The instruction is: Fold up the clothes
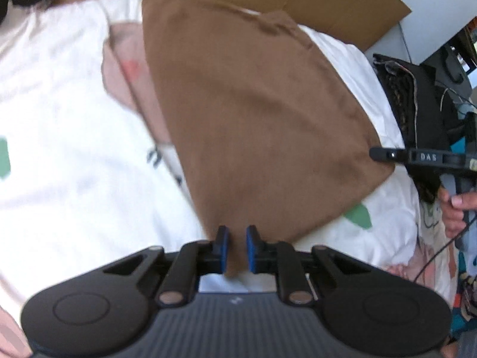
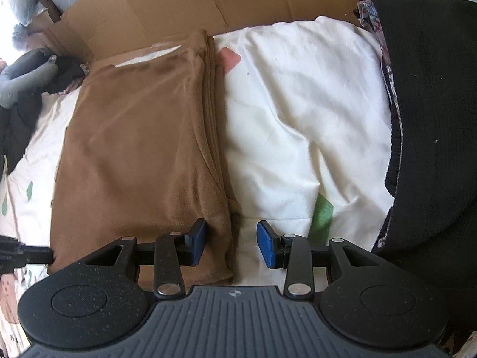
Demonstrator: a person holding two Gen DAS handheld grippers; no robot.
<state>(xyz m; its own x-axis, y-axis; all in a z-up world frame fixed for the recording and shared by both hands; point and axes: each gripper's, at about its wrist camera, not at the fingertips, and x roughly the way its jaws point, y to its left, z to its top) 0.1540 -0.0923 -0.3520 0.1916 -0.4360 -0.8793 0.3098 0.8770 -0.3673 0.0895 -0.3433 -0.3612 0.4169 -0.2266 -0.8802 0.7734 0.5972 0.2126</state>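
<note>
Our left tongs (image 1: 237, 249) pinch the brown cloth (image 1: 253, 113) by its six o'clock corner, ready to fold; our right tongs (image 2: 231, 244) gape loose around its edge on the bed (image 2: 298, 104).

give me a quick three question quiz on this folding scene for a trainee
1. True or false: the left gripper has a corner of the brown garment between its fingers.
2. Multiple choice: what lies right of the brown garment in the right wrist view? A) a white sheet B) a blue towel C) a wooden floor
3. Fill in: behind the garment stands a flattened ____ box.

Key
1. True: the brown corner sits between the nearly closed blue pads.
2. A. The right gripper straddles the garment's edge there, fingers apart.
3. cardboard
</note>
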